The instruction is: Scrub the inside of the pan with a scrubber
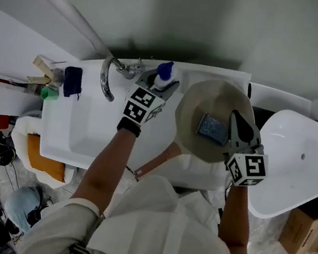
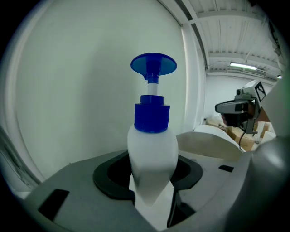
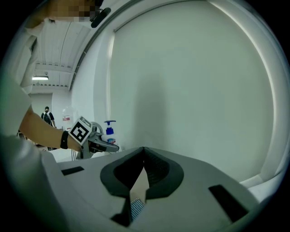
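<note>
Head view: We see the pan point(image 1: 198, 109) standing at the right side of the white sink point(image 1: 72, 132), its pale inside facing up and its brown handle point(image 1: 155, 164) pointing down towards the person. The scrubber point(image 1: 212, 128) lies inside the pan, right of centre. The right gripper point(image 1: 234, 117) reaches into the pan, its jaws along the scrubber's right edge. The left gripper point(image 1: 159, 85) is above the sink, just right of the faucet point(image 1: 105, 80), at a soap bottle point(image 1: 165, 71) with a blue pump.

Left gripper view: We find the soap bottle point(image 2: 152, 149) upright between the jaws. The black pads press on both sides of its white body, so this gripper is clenched on the bottle. The pan's rim point(image 2: 206, 142) shows low at the right.

Right gripper view: The jaws are closed, with the pads meeting at the tips. In the narrow slit behind the tips we see a strip of the pan's pale surface and, below it, the scrubber's grey mesh point(image 3: 137, 207). We cannot tell whether the mesh is pinched or only lies under the jaws. At the left, the other gripper carries the soap bottle point(image 3: 108, 133).
</note>
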The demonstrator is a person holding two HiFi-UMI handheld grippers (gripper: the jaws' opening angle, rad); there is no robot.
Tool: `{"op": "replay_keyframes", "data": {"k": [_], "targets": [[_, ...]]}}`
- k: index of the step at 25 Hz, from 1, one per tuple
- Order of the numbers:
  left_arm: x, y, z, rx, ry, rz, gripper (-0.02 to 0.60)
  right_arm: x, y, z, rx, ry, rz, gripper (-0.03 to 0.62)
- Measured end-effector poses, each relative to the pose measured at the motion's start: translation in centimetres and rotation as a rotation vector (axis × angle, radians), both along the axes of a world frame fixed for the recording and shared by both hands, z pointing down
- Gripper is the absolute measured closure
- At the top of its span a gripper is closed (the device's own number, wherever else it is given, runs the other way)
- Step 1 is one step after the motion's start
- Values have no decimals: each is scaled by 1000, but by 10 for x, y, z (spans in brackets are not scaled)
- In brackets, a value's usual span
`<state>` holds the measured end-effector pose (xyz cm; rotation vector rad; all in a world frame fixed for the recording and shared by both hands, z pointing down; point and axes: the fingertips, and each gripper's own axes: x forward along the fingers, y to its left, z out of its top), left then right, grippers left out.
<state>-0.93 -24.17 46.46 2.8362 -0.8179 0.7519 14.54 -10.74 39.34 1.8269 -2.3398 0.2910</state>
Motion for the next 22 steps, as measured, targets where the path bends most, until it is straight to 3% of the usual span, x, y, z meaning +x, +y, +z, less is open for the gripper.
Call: {"op": "replay_keyframes", "data": {"k": [9, 22], "targets": [[-11, -41, 55, -26, 39, -81, 374, -5, -8, 17, -45, 14, -8, 586], [-18, -56, 87, -2, 71, -99, 374, -4, -13, 24, -75, 44, -7, 586]]}}
